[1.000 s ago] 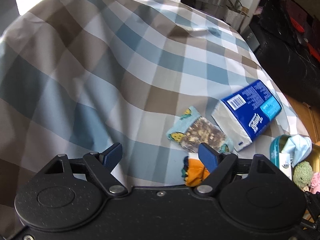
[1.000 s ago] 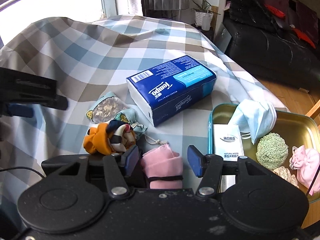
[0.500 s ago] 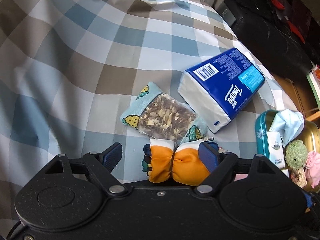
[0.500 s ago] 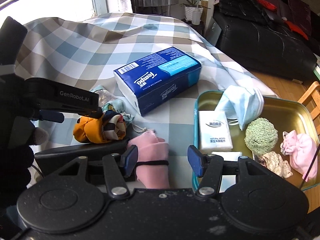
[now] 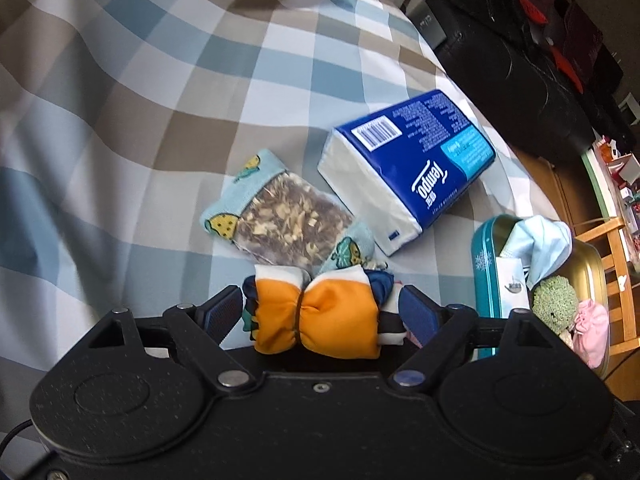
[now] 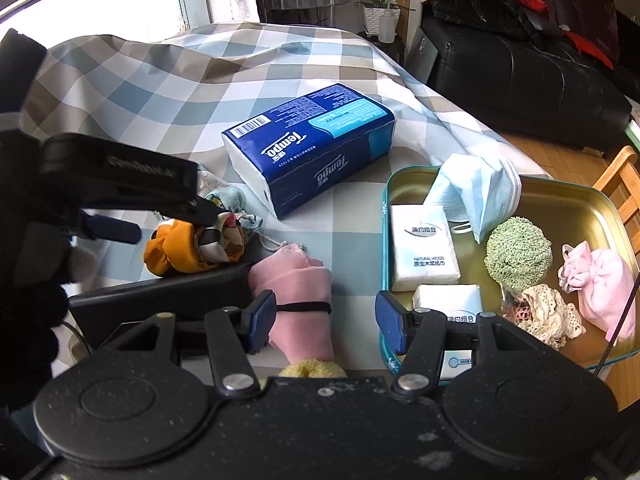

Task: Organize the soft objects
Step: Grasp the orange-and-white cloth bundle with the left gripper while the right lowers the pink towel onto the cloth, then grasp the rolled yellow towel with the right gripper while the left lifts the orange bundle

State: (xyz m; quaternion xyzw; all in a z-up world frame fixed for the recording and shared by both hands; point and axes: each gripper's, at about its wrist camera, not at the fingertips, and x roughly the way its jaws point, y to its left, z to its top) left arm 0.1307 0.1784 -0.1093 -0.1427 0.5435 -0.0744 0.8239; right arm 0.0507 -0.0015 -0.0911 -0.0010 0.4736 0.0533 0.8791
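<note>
My left gripper (image 5: 320, 312) is open, its jaws on either side of an orange patterned cloth bundle (image 5: 316, 316) on the checked tablecloth; the bundle also shows in the right wrist view (image 6: 188, 248). My right gripper (image 6: 324, 320) is open over a rolled pink cloth (image 6: 300, 296) tied with a black band, the left pad touching it. A teal tin tray (image 6: 576, 200) at the right holds a blue face mask (image 6: 476, 188), tissue packs (image 6: 424, 248), a green knitted ball (image 6: 516, 254), a lace piece and a pink pouch (image 6: 604, 284).
A blue Tempo tissue pack (image 6: 312, 140) lies mid-table. A sachet of dried bits in a blue patterned sleeve (image 5: 288, 216) lies just beyond the orange bundle. A black sofa (image 6: 520, 76) and wooden chair (image 6: 620, 184) stand past the table's right edge.
My left gripper has moved forward and down until the orange bundle sits between its jaws. My right gripper has shifted slightly right, nearer the tray.
</note>
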